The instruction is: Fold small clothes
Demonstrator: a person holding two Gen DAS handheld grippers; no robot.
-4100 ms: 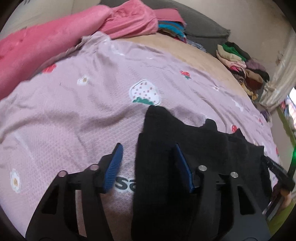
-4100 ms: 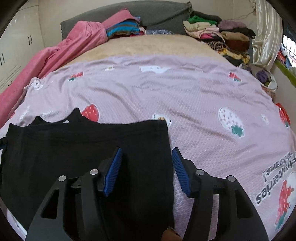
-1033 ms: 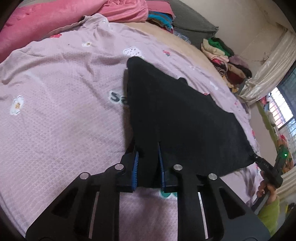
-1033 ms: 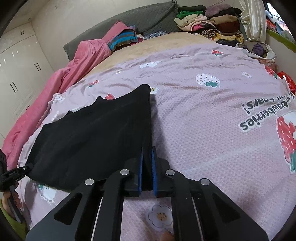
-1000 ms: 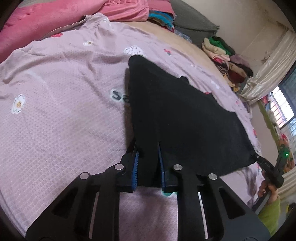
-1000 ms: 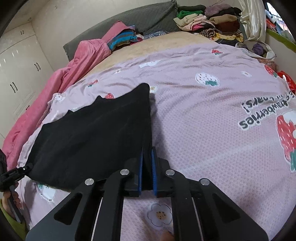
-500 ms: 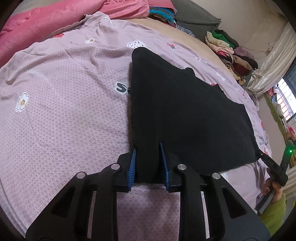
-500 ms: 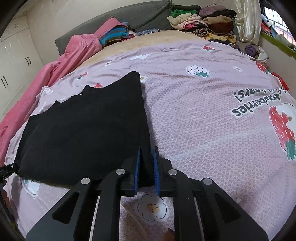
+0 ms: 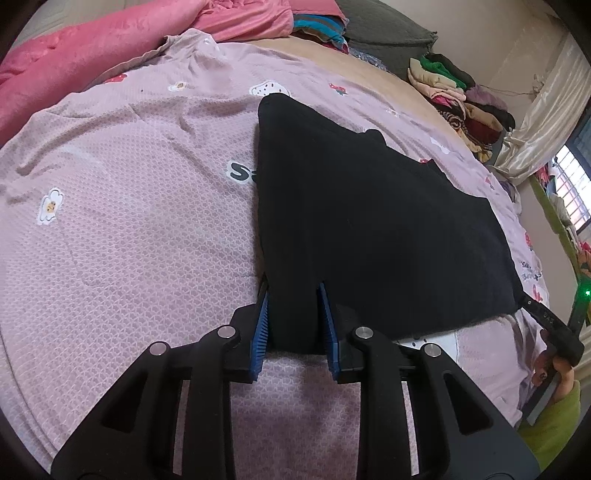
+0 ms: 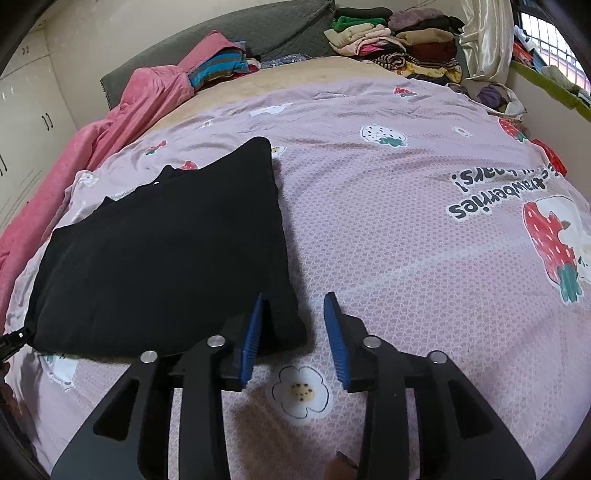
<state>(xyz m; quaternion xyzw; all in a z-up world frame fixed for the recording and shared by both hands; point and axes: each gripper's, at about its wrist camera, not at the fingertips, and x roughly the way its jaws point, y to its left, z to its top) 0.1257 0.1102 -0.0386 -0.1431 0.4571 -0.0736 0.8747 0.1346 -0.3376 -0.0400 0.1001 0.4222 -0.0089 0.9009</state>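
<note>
A black garment (image 9: 369, 206) lies flat on the pink strawberry-print bedsheet (image 9: 129, 221); it also shows in the right wrist view (image 10: 166, 251). My left gripper (image 9: 293, 291) has its blue pads part open, with the garment's near left corner lying loosely between them. My right gripper (image 10: 293, 299) is open, and the garment's near right corner lies by its left pad (image 10: 253, 328). The right gripper (image 9: 554, 332) also shows at the far right of the left wrist view, at the garment's other near corner.
A pink blanket (image 10: 122, 110) is heaped along the left side of the bed. Folded clothes are stacked at the head (image 10: 399, 44) beside a grey cushion (image 10: 236, 29). A curtain and window (image 10: 517, 37) are at the right. White cupboards (image 10: 22, 110) stand at the left.
Both grippers held the garment's near corners pinched and lowered it flat onto the sheet. Now the right jaws have opened wide and the left jaws have partly opened.
</note>
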